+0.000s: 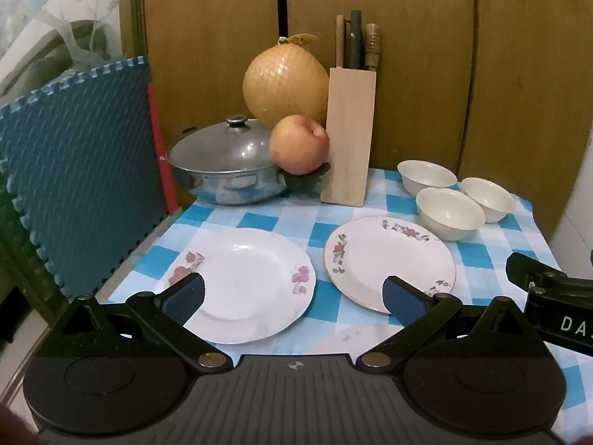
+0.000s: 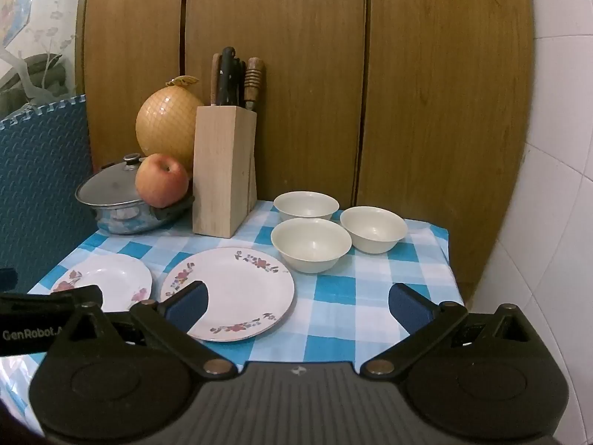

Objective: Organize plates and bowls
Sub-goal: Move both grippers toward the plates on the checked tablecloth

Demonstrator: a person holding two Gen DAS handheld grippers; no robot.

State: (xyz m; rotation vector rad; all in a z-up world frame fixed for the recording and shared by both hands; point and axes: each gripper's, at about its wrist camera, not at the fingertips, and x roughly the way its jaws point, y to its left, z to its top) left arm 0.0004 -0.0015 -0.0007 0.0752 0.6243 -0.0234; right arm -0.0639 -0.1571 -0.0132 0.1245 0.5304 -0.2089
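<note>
Two white floral plates lie side by side on the blue checked tablecloth: a left plate (image 1: 244,282) (image 2: 107,278) and a right plate (image 1: 389,259) (image 2: 233,289). Three cream bowls stand behind the right plate: a back bowl (image 1: 426,176) (image 2: 305,204), a front bowl (image 1: 450,213) (image 2: 310,243) and a right bowl (image 1: 489,198) (image 2: 373,228). My left gripper (image 1: 292,296) is open and empty, above the near edges of both plates. My right gripper (image 2: 298,306) is open and empty, near the right plate's near edge.
At the back stand a lidded steel pot (image 1: 226,167), an apple (image 1: 298,144), a netted pomelo (image 1: 285,83) and a wooden knife block (image 1: 348,137). A blue foam mat (image 1: 78,185) borders the left. Wooden doors are behind; a white tiled wall (image 2: 556,185) is at the right.
</note>
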